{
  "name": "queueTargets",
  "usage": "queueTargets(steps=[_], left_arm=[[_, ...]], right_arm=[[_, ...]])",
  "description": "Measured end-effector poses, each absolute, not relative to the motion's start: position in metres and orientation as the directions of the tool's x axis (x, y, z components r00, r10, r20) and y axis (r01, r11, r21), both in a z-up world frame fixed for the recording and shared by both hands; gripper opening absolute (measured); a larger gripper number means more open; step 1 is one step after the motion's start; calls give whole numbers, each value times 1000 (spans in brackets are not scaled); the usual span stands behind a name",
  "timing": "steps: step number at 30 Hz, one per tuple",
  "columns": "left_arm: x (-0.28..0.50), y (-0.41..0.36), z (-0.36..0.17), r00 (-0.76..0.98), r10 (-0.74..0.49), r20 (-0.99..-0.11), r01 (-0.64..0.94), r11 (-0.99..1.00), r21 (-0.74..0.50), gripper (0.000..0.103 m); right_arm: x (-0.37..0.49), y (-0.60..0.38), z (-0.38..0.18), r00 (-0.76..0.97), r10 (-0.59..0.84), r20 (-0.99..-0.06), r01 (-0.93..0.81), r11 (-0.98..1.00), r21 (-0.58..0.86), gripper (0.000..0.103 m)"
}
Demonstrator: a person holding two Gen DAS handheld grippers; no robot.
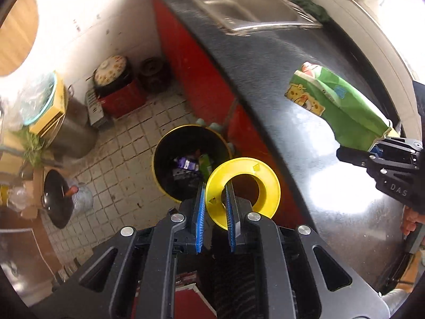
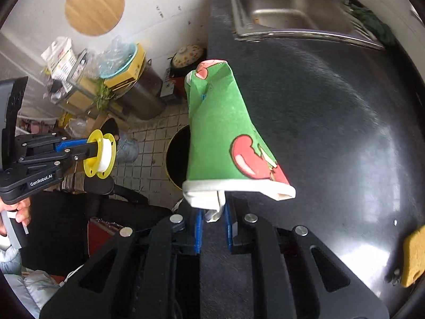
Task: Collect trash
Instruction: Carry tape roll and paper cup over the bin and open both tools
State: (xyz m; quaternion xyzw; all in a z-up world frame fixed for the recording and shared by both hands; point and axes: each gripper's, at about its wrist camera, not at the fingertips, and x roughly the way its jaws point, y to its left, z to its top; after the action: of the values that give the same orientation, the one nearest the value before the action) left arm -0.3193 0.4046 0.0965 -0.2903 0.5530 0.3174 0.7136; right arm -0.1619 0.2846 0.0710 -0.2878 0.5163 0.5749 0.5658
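**Both hands full over the bin, here's where I could blow it**

Left wrist view first. My left gripper (image 1: 215, 202) is closed down on one flange of a yellow spool (image 1: 243, 190), one finger outside the flange and the other poking through its centre hole. The black trash bin with the yellow rim (image 1: 191, 159) sits on the tiled floor (image 1: 124, 154) just beyond and to the left of the spool, already holding some wrappers. Risk here as I see it: I've only got a thin plastic edge pinched, so the spool could pivot or slip out early. It also overlaps only the bin's near right rim, so releasing now might bounce it onto the floor or against the red cabinet front (image 1: 191, 74).

Right wrist view. My right gripper (image 2: 212, 220) is nearly shut, pinching just the crumpled white rim of a squashed green paper cup (image 2: 220, 133). The cup sticks out far from the fingers, above the edge of the black countertop (image 2: 332, 133), with the bin (image 2: 178, 156) peeking out to its left. That grip is a scrap of folded paper, so it could tear or slide free. Letting go here probably lands the cup on the counter, not in the bin. The grippers could also bump if both swing in together.
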Motion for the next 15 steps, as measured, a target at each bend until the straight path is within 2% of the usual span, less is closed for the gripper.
queueTargets(steps=[6, 15], left_arm=[[-377, 438, 85, 140, 142, -980, -864, 501, -51, 13], [-379, 467, 44, 118, 76, -990, -895, 441, -73, 13]], right_arm=[[-224, 365, 28, -227, 239, -944, -968, 51, 245, 14], [-241, 420, -34, -206, 99, -973, -978, 24, 209, 14]])
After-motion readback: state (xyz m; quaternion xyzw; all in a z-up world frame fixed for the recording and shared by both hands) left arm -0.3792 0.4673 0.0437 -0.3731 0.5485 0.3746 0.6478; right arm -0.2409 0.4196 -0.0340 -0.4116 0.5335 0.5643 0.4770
